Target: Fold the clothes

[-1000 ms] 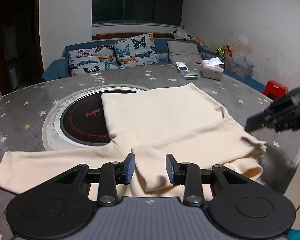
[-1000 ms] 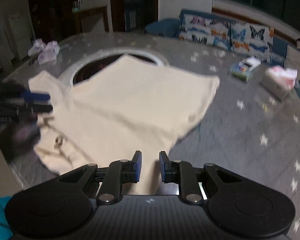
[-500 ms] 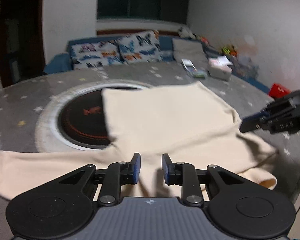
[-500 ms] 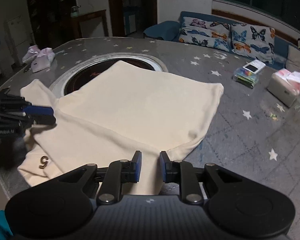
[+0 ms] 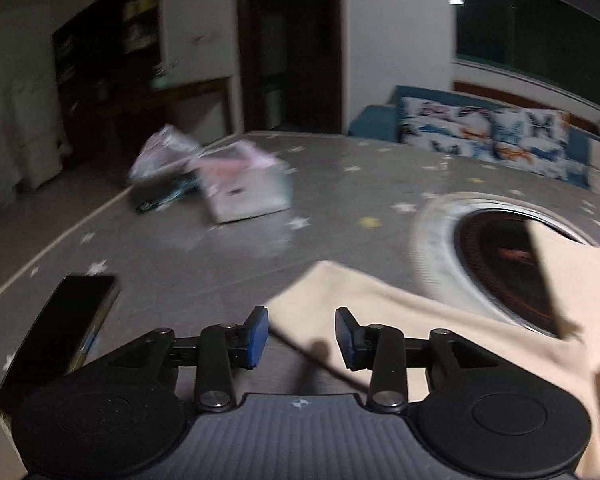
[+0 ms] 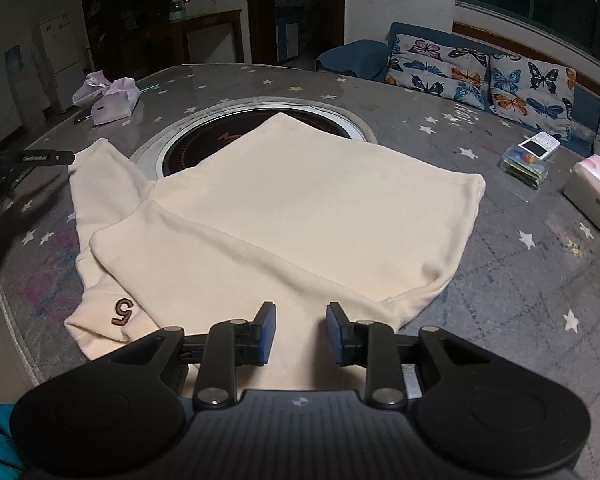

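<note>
A cream sweatshirt (image 6: 292, 216) lies flat on the round grey star-patterned table (image 6: 520, 280), partly over the dark inset hob (image 6: 204, 144). One sleeve is folded across the body; a brown "5" (image 6: 122, 312) marks its cuff. My right gripper (image 6: 300, 332) is open and empty just above the near hem. My left gripper (image 5: 302, 334) is open and empty over the end of the other sleeve (image 5: 340, 292), which lies stretched out. The left gripper also shows at the left edge of the right wrist view (image 6: 40, 158).
A black phone (image 5: 72, 320) lies near the table edge by the left gripper. Tissue packs and a bag (image 5: 236, 184) sit further back. A tissue box (image 6: 592, 196) and a small clear case (image 6: 532, 156) stand at the right. A sofa with butterfly cushions (image 6: 480, 68) is behind.
My left gripper has swung left from the folded sleeve to the outstretched sleeve end and opened wider. My right gripper has also opened wider, staying at the near hem.
</note>
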Demonstrator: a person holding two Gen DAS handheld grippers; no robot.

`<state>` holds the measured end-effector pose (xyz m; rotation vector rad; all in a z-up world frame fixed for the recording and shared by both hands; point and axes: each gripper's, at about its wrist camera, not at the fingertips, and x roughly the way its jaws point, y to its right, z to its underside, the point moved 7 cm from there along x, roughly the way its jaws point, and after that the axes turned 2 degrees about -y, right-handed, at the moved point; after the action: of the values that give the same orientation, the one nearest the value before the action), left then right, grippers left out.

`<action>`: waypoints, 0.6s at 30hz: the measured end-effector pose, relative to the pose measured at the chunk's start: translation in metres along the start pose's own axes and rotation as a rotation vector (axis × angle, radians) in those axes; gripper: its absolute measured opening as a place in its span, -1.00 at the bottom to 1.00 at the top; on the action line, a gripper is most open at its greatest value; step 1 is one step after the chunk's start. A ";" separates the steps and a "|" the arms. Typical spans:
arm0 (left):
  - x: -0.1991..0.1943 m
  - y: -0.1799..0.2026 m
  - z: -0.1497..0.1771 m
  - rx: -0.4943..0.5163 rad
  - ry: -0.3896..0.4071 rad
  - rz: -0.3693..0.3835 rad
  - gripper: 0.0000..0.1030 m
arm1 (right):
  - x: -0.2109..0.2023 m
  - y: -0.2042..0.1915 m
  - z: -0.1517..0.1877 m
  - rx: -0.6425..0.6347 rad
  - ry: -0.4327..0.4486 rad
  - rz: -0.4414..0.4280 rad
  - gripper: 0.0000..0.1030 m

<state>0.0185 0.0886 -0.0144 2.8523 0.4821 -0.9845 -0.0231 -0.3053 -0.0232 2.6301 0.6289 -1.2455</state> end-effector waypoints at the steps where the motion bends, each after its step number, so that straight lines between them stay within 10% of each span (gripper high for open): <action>1: 0.005 -0.005 0.000 -0.018 -0.010 -0.010 -0.22 | -0.001 -0.001 0.000 -0.001 0.001 0.000 -0.45; 5: 0.016 -0.014 0.004 -0.088 -0.038 0.009 -0.29 | -0.003 -0.003 0.000 0.003 0.004 0.004 -0.45; 10: 0.017 -0.019 0.002 -0.159 -0.028 0.073 -0.91 | -0.007 0.001 0.002 0.022 0.008 0.018 -0.45; 18: -0.052 0.041 -0.033 -0.107 0.120 0.313 -0.93 | -0.021 0.009 0.008 0.054 0.042 0.034 -0.45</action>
<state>0.0127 0.0423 0.0428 2.7845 0.0865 -0.7141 -0.0362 -0.3219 -0.0124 2.7058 0.5617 -1.2177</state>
